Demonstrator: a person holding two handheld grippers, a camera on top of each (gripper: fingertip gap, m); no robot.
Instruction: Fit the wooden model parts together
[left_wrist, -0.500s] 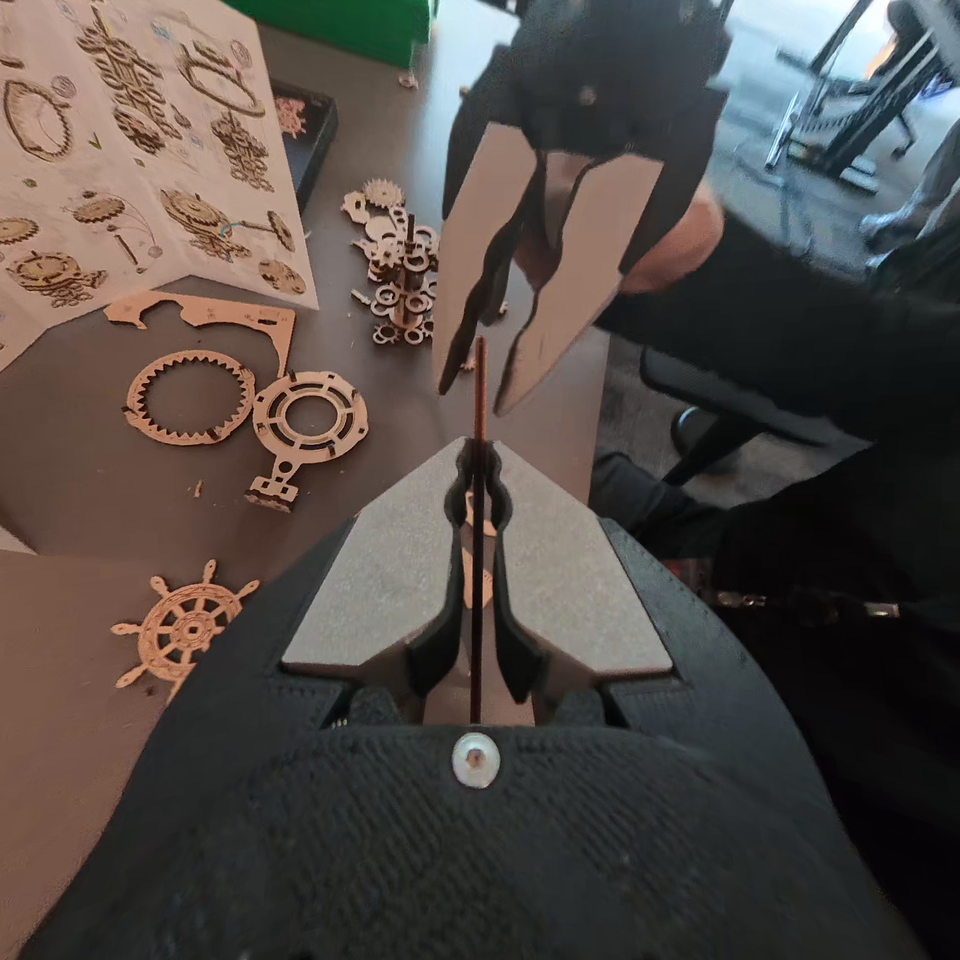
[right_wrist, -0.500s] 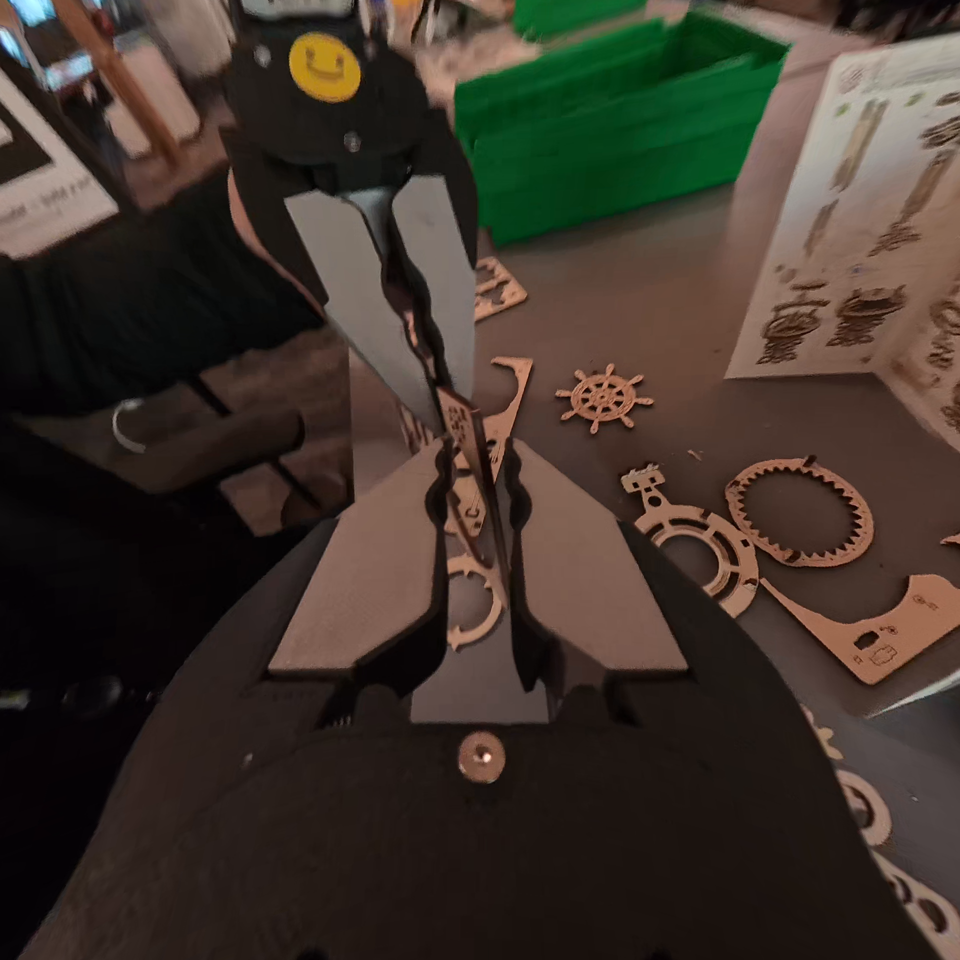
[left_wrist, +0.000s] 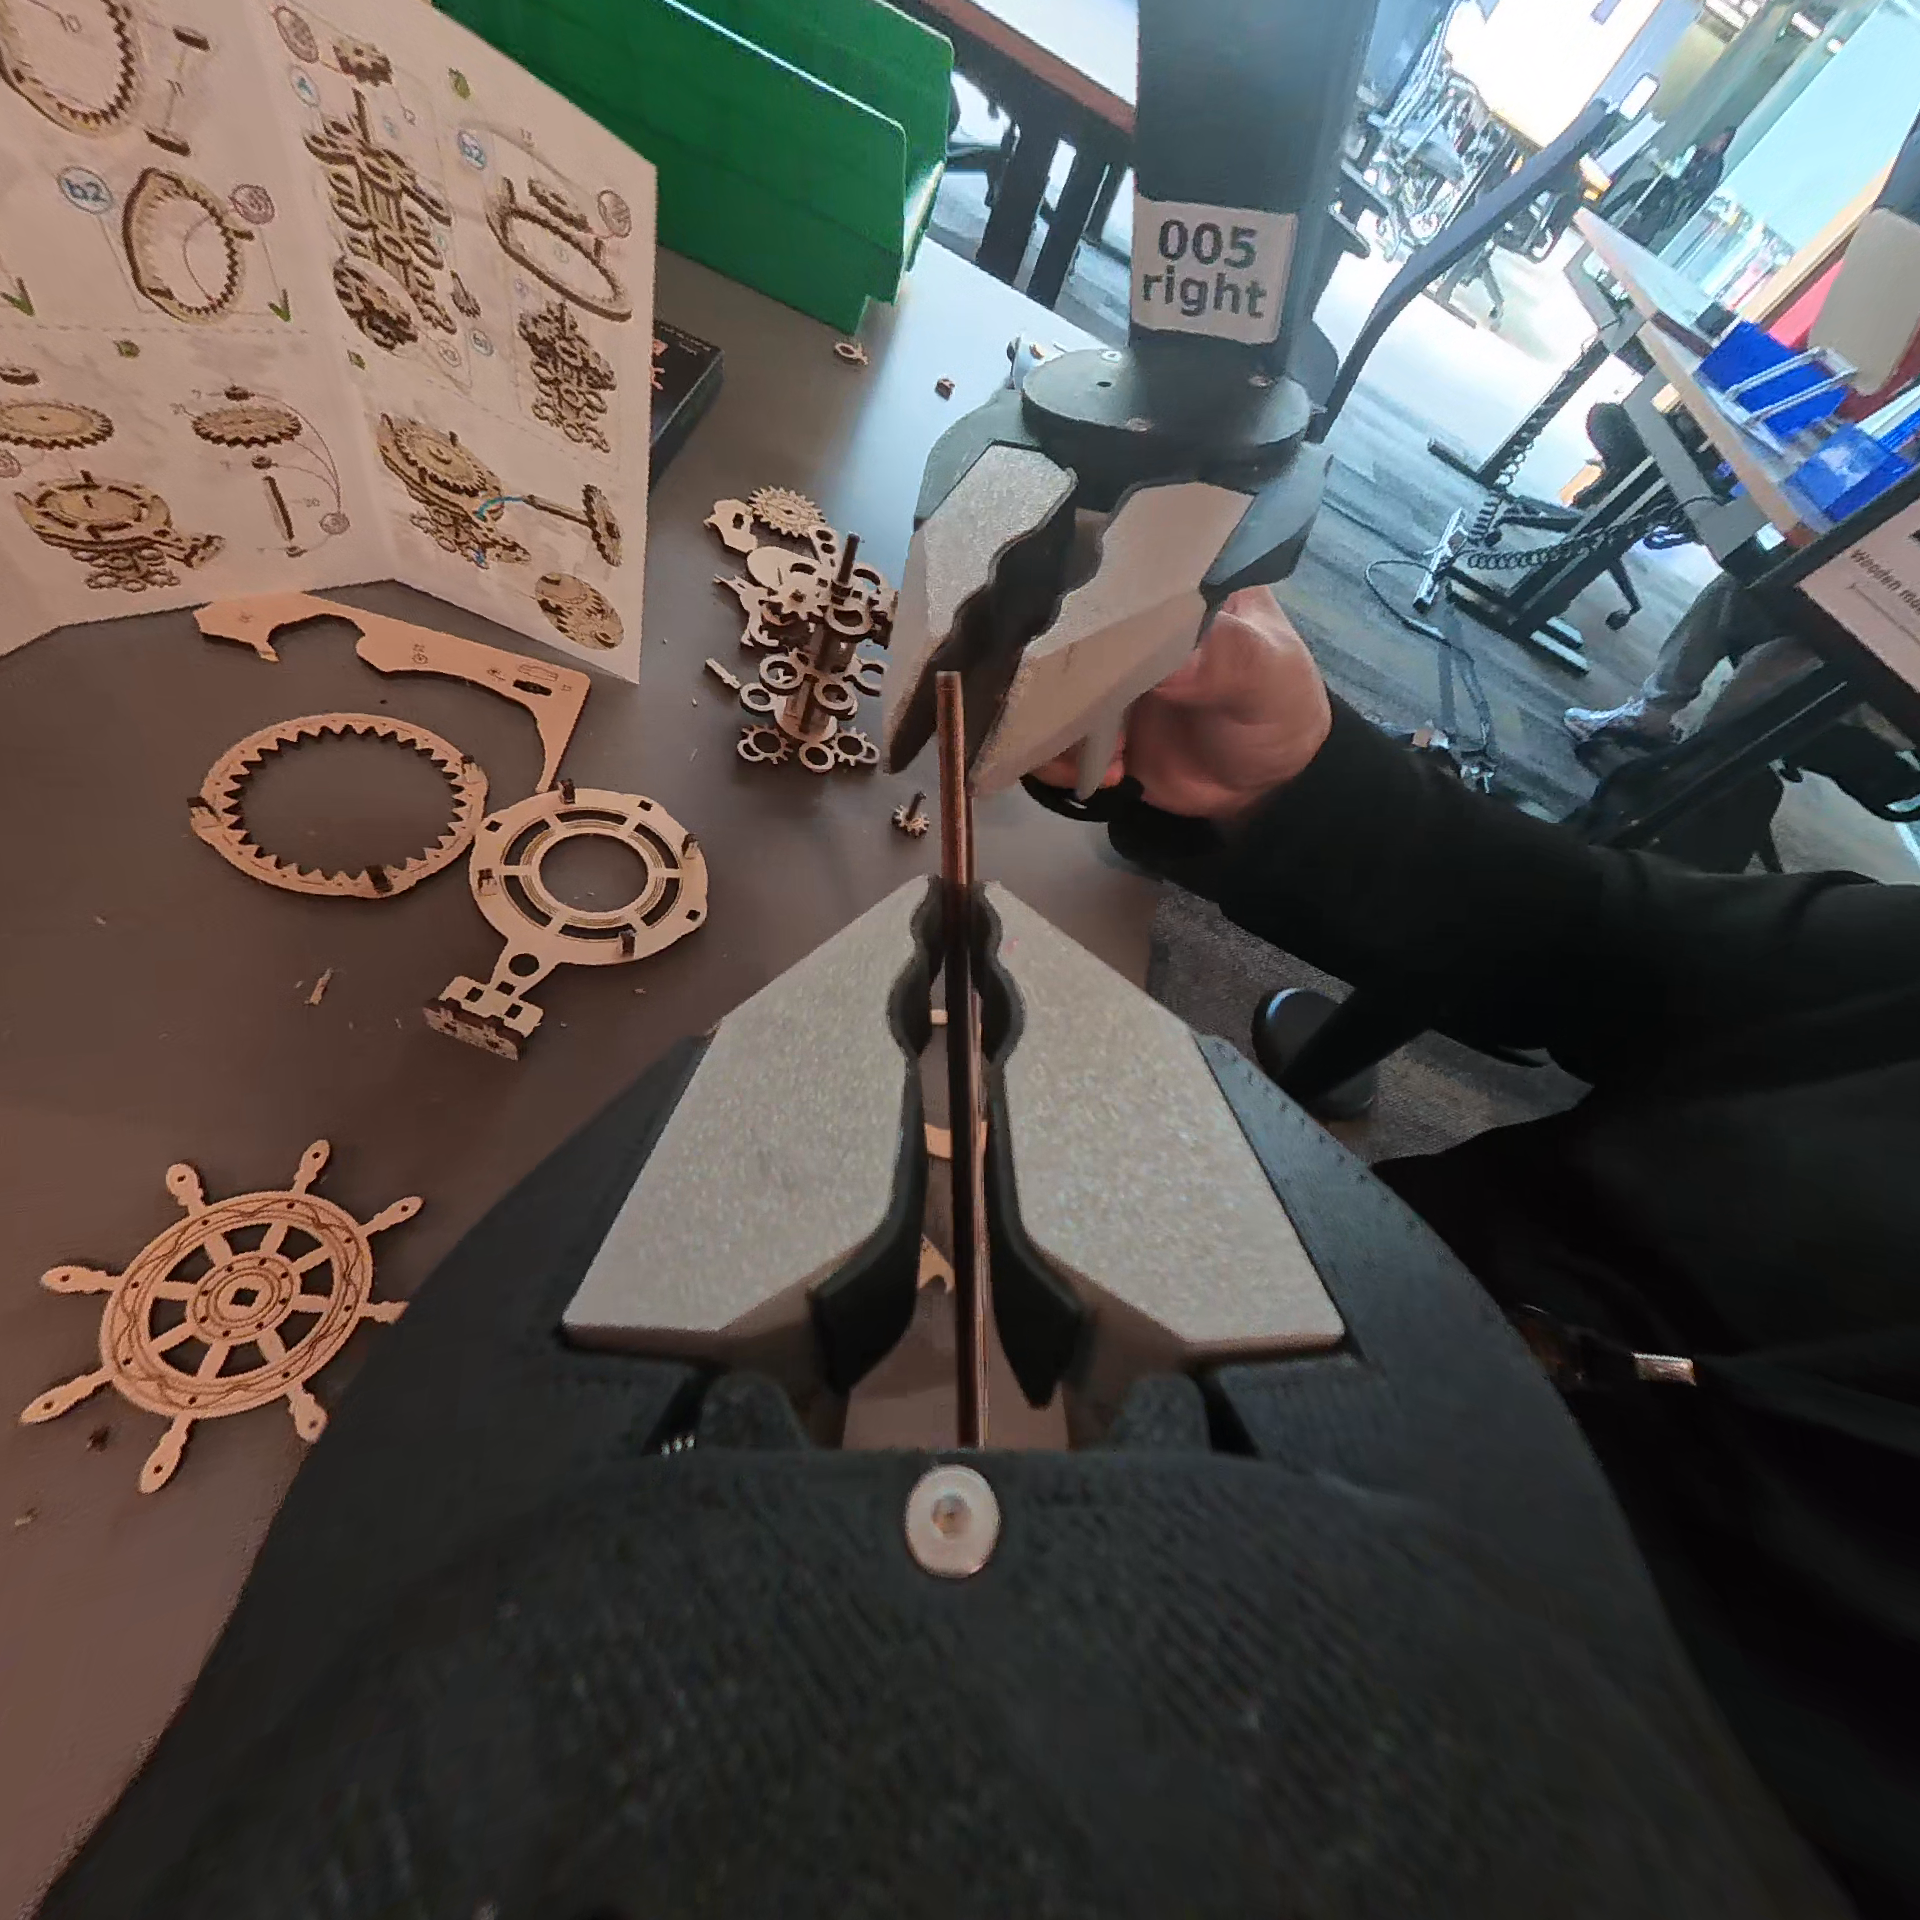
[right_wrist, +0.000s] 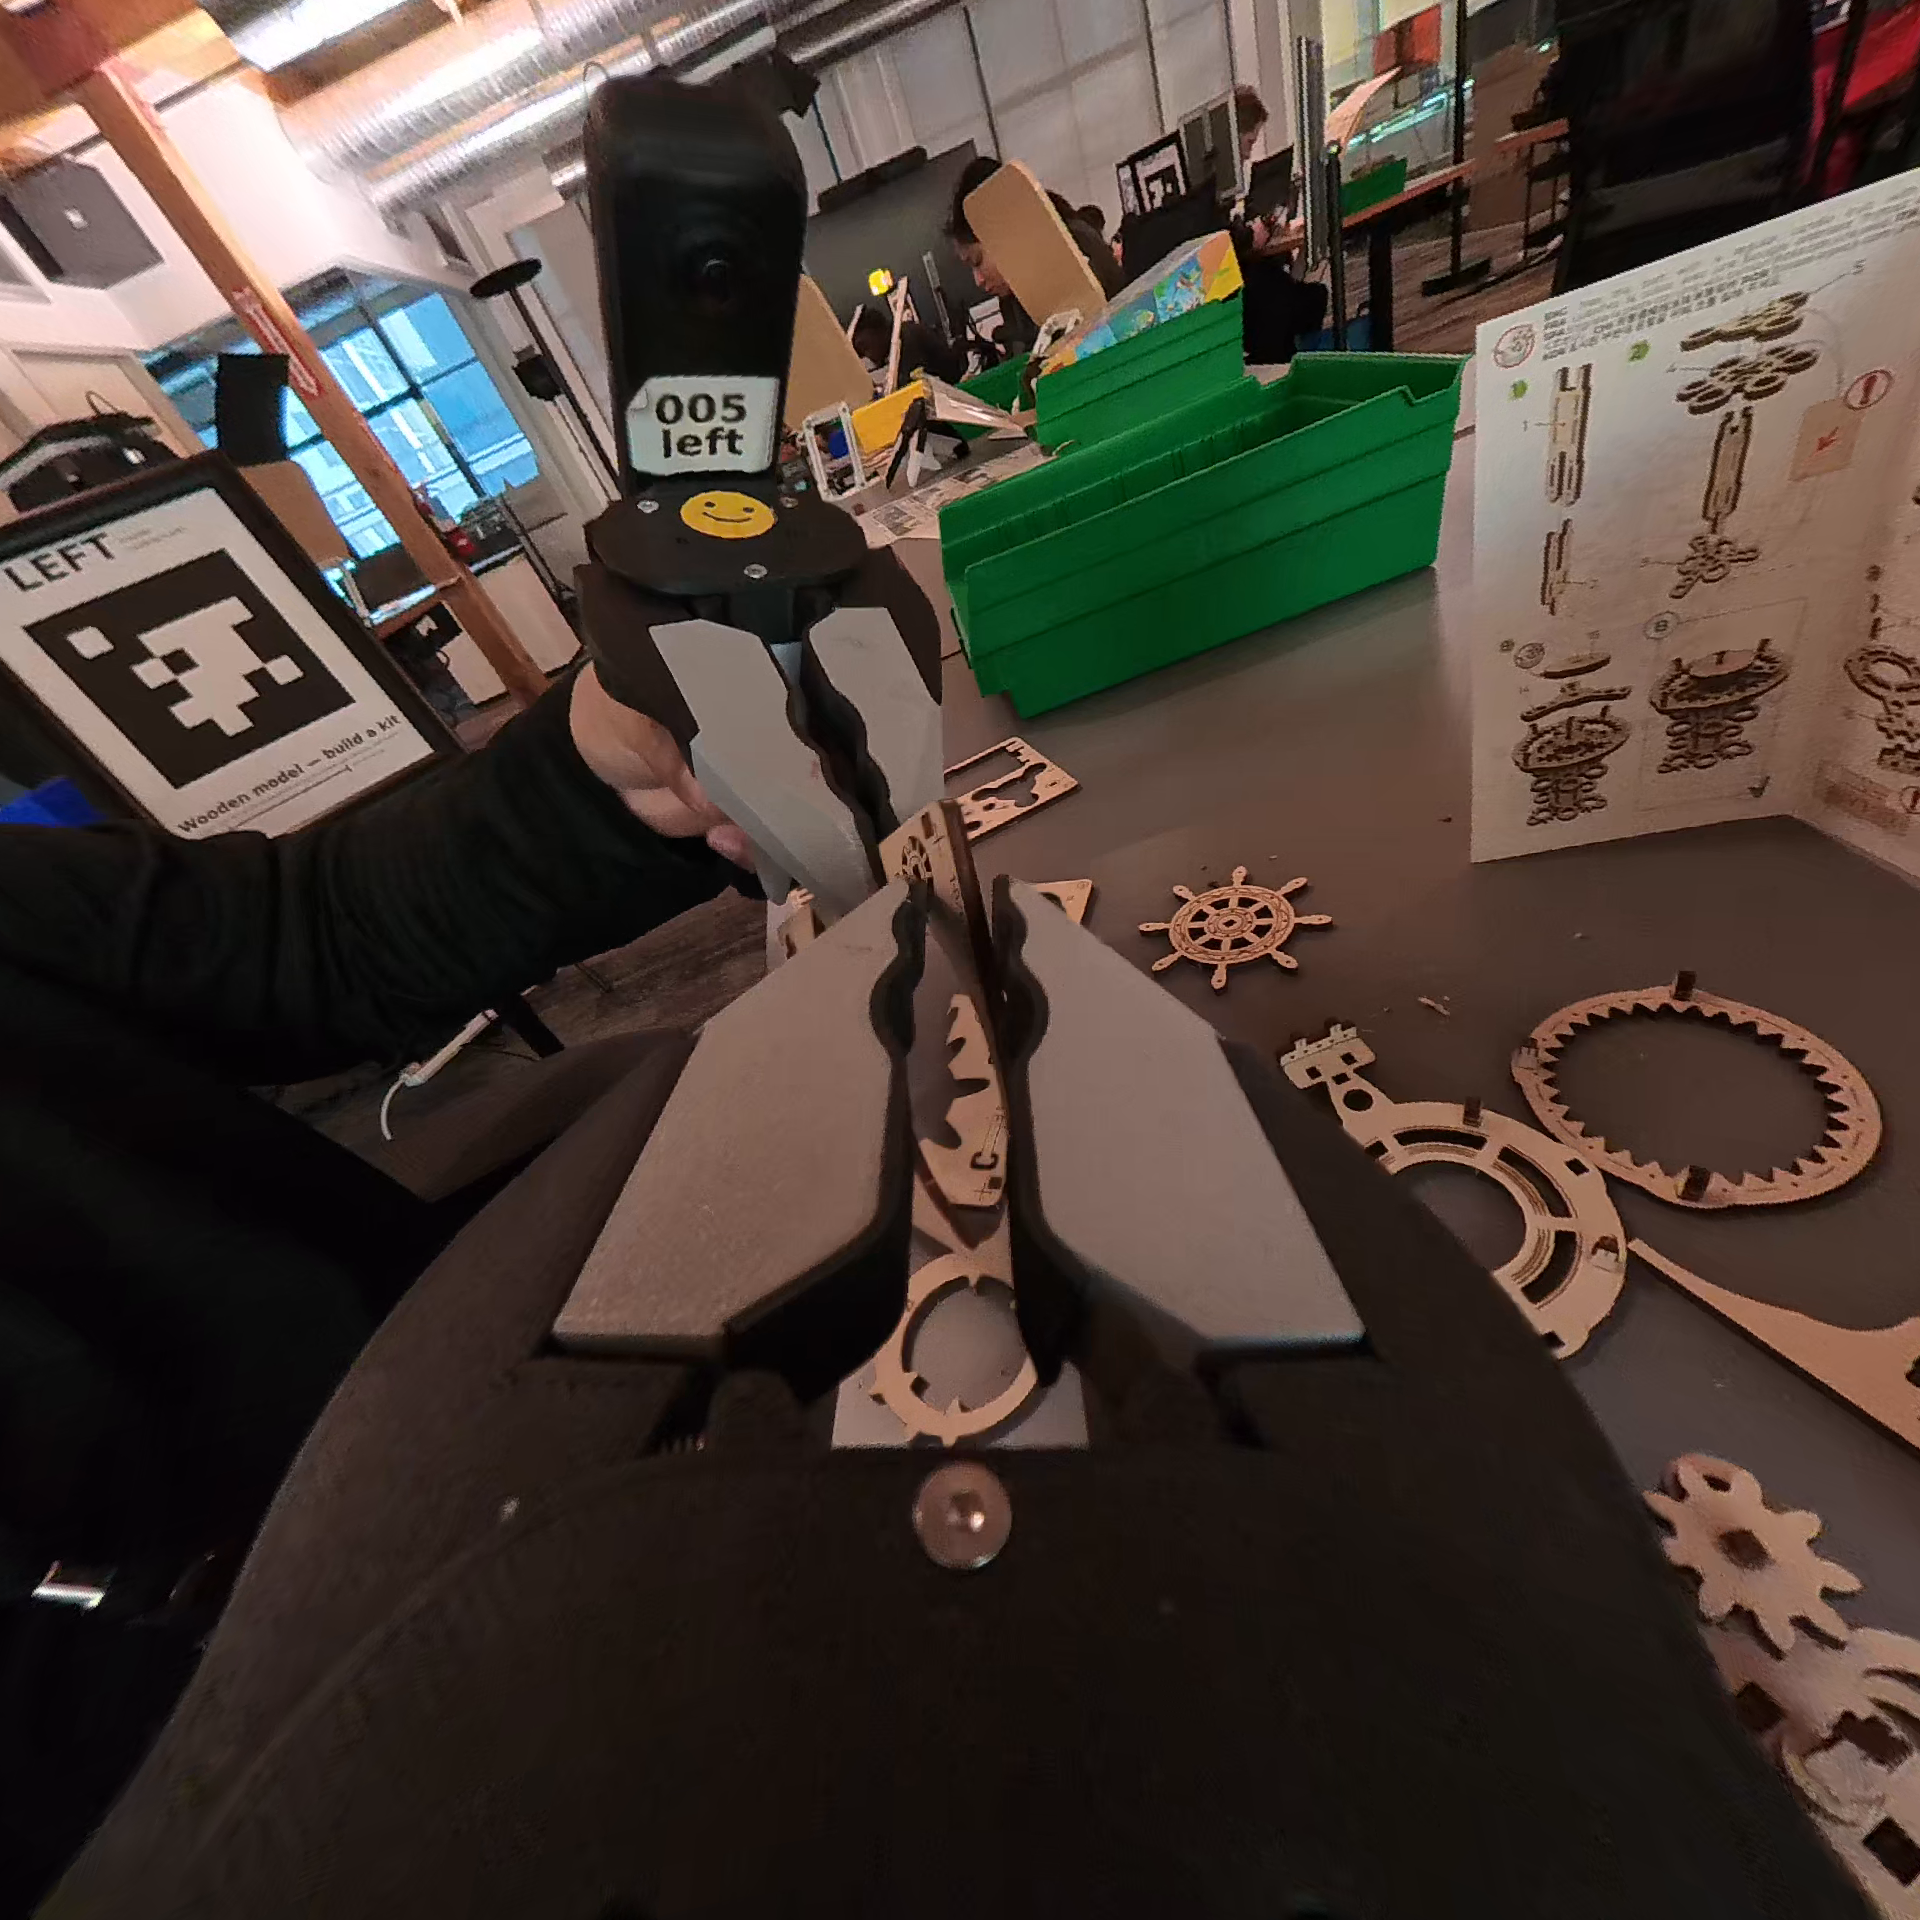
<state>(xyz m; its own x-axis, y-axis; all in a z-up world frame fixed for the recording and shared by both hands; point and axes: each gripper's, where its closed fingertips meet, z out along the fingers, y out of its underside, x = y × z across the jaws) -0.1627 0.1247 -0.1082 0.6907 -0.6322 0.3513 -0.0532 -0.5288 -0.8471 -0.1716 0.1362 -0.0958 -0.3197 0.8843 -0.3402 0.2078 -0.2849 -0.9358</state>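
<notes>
Left claw (left_wrist: 956, 894): clamped on a thin flat wooden part (left_wrist: 954, 790), held edge-on and upright above the table's near edge.
Right claw (right_wrist: 951, 896): tips around the same part, a narrow gap showing between the fingers; actual contact unclear.
Toothed ring (left_wrist: 338, 805): flat on the grey table (left_wrist: 156, 1039), touching the round frame piece (left_wrist: 587, 883).
Ship's wheel (left_wrist: 234, 1304): alone, nearer.
Instruction sheet (left_wrist: 312, 312): standing behind.
</notes>
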